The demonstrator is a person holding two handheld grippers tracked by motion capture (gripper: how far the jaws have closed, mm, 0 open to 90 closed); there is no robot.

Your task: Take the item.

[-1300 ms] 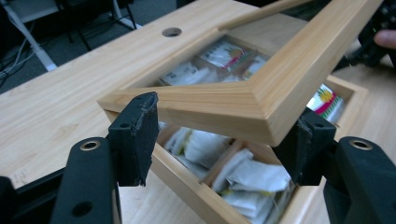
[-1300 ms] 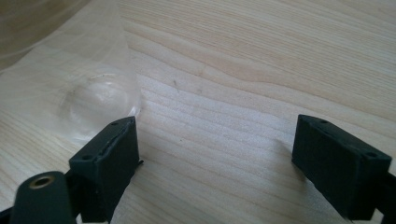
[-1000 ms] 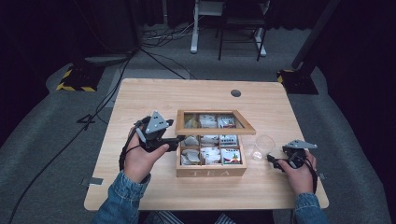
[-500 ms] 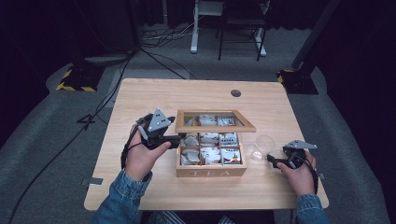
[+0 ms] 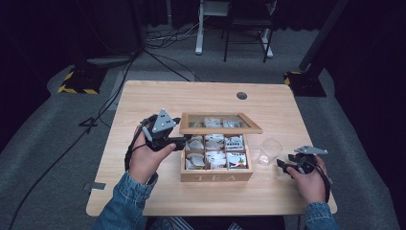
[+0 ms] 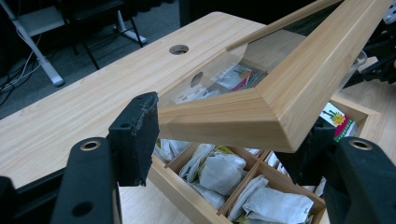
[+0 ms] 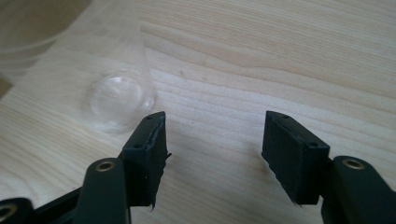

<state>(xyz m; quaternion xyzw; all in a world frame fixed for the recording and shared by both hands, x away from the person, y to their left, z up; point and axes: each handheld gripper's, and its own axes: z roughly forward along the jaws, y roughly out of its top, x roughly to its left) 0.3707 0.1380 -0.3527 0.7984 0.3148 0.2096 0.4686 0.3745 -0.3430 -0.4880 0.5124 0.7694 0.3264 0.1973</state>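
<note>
A pale wood tabletop (image 5: pixel 158 96) stood on grey carpet in a dark room, cables trailing at 11 o'clock. At centre sat the tea box (image 5: pixel 216 176) — sachets (image 6: pixel 219 170) filling its compartments — its glass lid (image 6: pixel 261 105) raised, a corner between the parted left tongs (image 5: pixel 184 140). The right tongs (image 7: pixel 212 140) gaped beside a clear cup (image 5: pixel 269 151) at 3 o'clock.

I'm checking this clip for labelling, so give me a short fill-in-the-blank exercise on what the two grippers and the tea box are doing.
1. The left gripper has its jaws around a corner of the wooden box's glass-paned ____, which stands raised.
2. The word on the front of the tea box reads ____.
3. The right gripper rests with its jaws ____, holding nothing.
4. The clear plastic cup stands on the table between the tea box and the ____ gripper.

Missing words: lid; TEA; open; right
</note>
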